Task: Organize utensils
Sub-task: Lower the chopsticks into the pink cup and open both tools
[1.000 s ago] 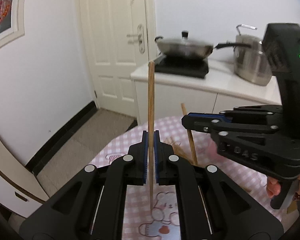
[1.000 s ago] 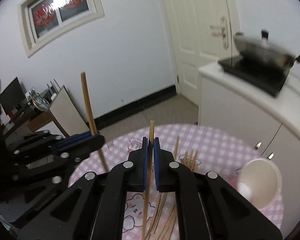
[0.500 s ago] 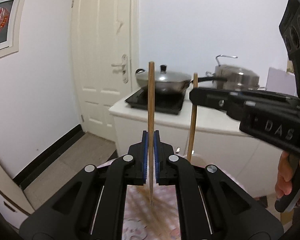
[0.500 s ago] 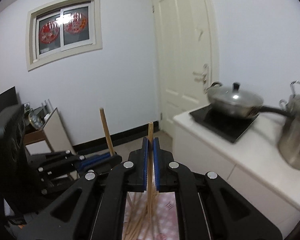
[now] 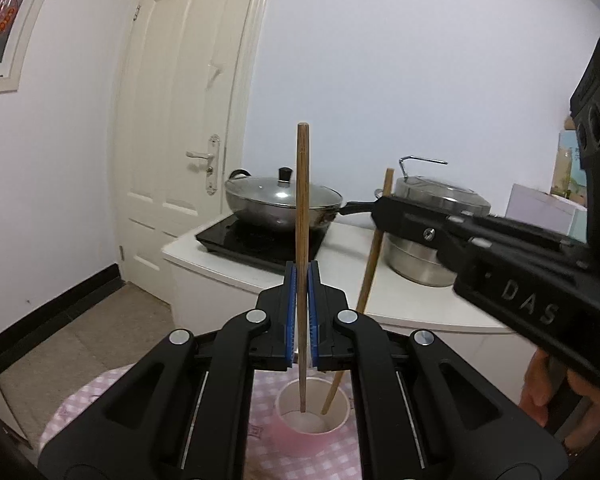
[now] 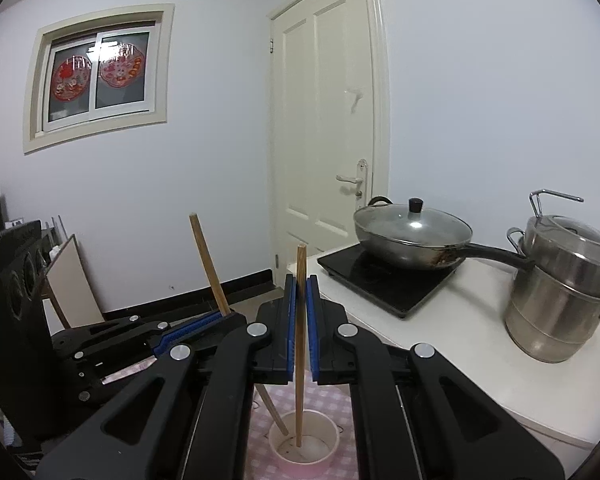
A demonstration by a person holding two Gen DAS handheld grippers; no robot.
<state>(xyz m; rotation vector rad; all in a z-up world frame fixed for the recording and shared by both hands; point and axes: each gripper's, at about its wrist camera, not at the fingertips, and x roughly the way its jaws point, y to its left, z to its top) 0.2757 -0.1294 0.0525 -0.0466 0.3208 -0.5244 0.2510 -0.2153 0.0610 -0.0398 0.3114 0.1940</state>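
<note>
My left gripper [image 5: 302, 280] is shut on a dark wooden chopstick [image 5: 302, 184] held upright; its lower tip hangs inside the mouth of a white-and-pink cup [image 5: 284, 394] on the table. From the right, my right gripper [image 5: 382, 210] reaches in, shut on a lighter chopstick [image 5: 370, 276] that slants down into the same cup. In the right wrist view, the right gripper [image 6: 300, 284] clamps its chopstick [image 6: 299, 400] over the cup [image 6: 328, 450]. The left gripper [image 6: 228, 316] beside it holds its chopstick [image 6: 206, 256] tilted, tip in the cup.
The cup stands on a pink checked tablecloth [image 5: 100, 392]. Behind the table, a white counter [image 6: 480, 360] carries a black hob [image 6: 384, 280], a lidded wok [image 6: 412, 236] and a steel pot [image 6: 560, 300]. A closed door [image 5: 180, 140] lies beyond. A person's hand [image 5: 538, 384] grips the right handle.
Both grippers have risen and swung across with their chopsticks. The loose chopsticks on the table have left the view, and the cup now sits below both tips.
</note>
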